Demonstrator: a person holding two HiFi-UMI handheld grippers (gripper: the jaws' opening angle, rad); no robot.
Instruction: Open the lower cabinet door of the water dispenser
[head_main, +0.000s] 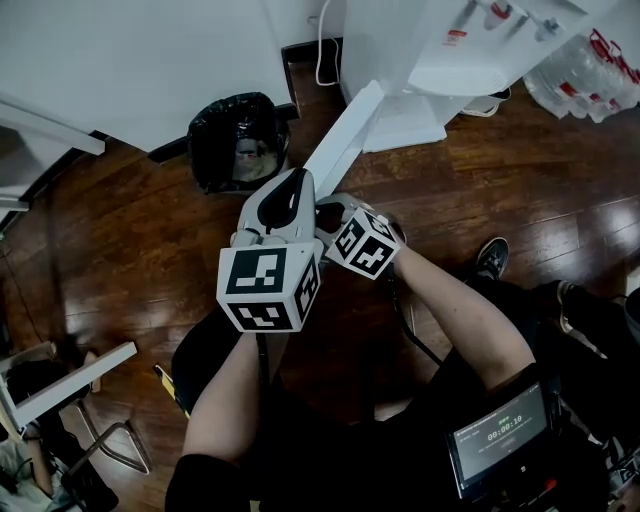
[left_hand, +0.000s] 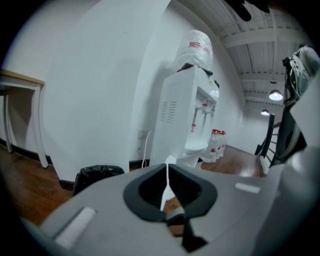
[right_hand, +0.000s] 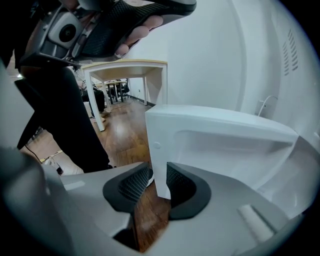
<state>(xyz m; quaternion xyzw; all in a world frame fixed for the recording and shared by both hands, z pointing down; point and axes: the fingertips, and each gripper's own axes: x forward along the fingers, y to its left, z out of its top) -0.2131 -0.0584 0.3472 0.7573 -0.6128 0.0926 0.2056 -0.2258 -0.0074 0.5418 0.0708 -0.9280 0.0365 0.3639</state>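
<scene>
The white water dispenser (head_main: 440, 50) stands at the back right, and it also shows in the left gripper view (left_hand: 182, 115). Its lower cabinet door (head_main: 345, 130) is swung out towards me. My right gripper (head_main: 328, 212) is shut on the door's free edge (right_hand: 161, 150), which sits between the black pads (right_hand: 181, 187). My left gripper (head_main: 292, 188) is just left of it with its jaws together. In its own view only a thin white sliver of the door (left_hand: 166, 182) shows in the slit at the left gripper's tips (left_hand: 167, 197).
A black-lined waste bin (head_main: 238, 140) stands left of the door by the wall. A white power cable (head_main: 322, 50) runs down behind the dispenser. Packs of bottled water (head_main: 585, 75) lie at the far right. A white table leg (right_hand: 92, 100) stands further left.
</scene>
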